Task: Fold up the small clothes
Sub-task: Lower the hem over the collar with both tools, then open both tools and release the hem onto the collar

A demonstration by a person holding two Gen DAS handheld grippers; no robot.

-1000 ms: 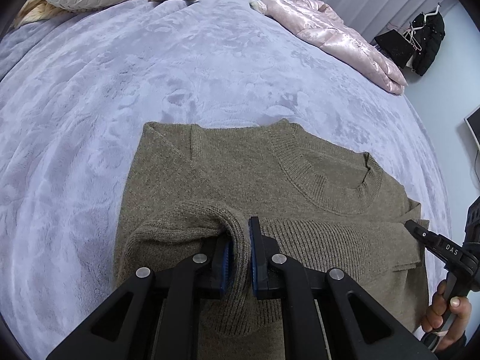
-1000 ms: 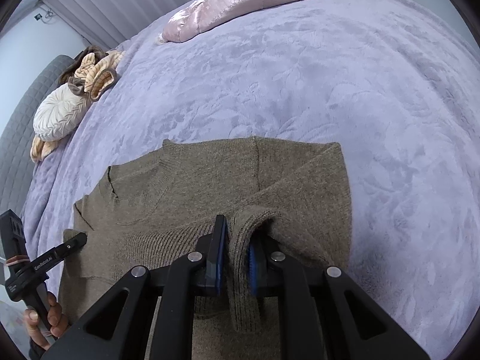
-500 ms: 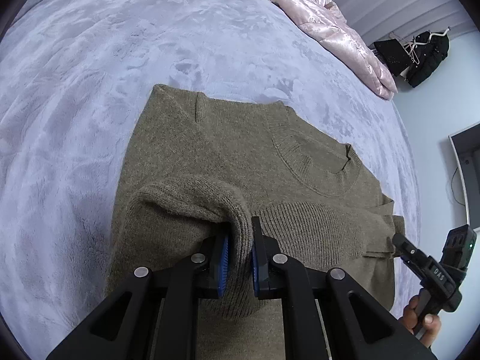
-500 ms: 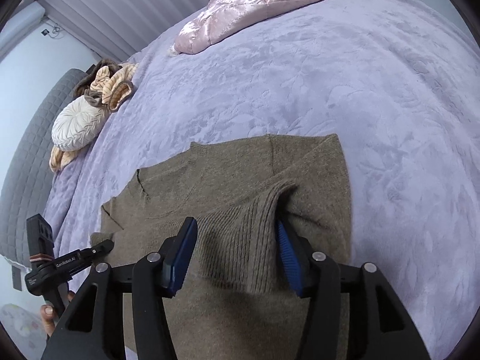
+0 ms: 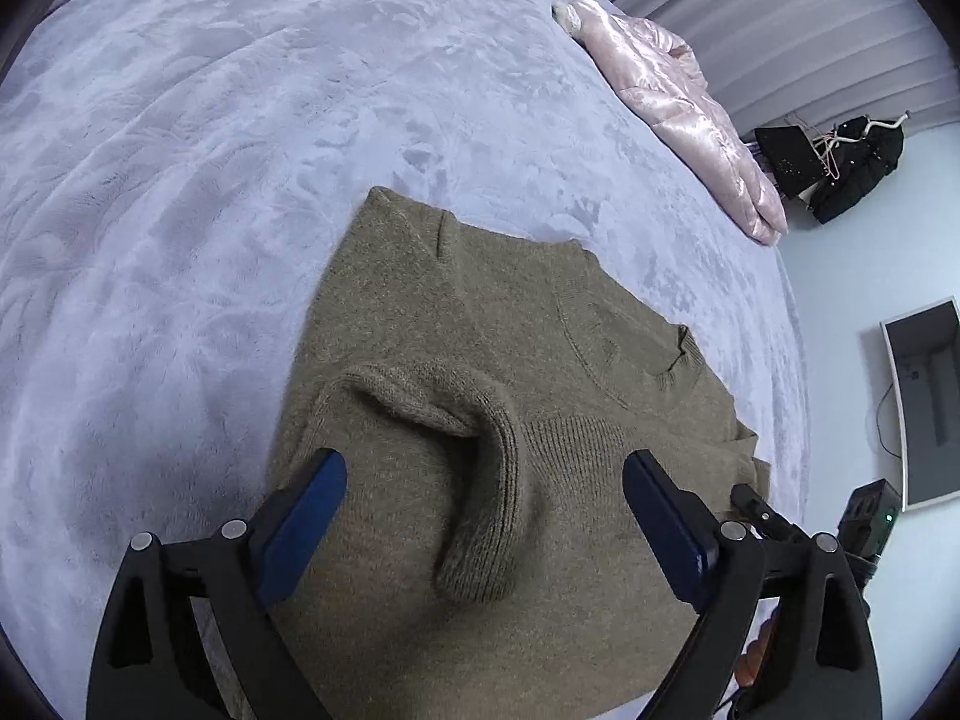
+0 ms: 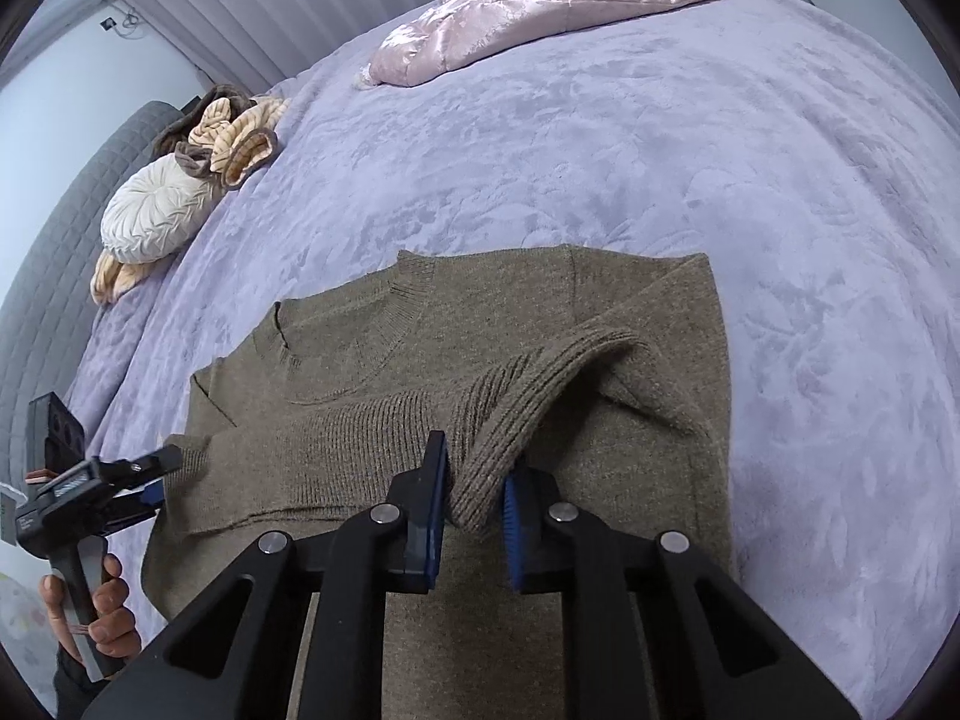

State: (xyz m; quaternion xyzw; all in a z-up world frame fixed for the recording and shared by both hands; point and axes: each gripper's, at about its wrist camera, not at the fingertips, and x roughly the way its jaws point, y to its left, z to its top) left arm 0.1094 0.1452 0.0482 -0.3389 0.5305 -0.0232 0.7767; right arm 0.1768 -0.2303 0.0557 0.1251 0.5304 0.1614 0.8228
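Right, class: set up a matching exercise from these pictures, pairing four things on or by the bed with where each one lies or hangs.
Things:
1. olive-brown knitted sweater
2. shiny pink quilted jacket
3. round cream pleated cushion
4. black clothes on hangers

Places:
A. beside the grey quilted headboard
B. off the bed, against the pale wall
C. flat on the lilac plush bedspread, nearest the fingers
D. at the bed's far edge, by the curtains

Pairs: 1-C, 2-D, 3-A, 4-B
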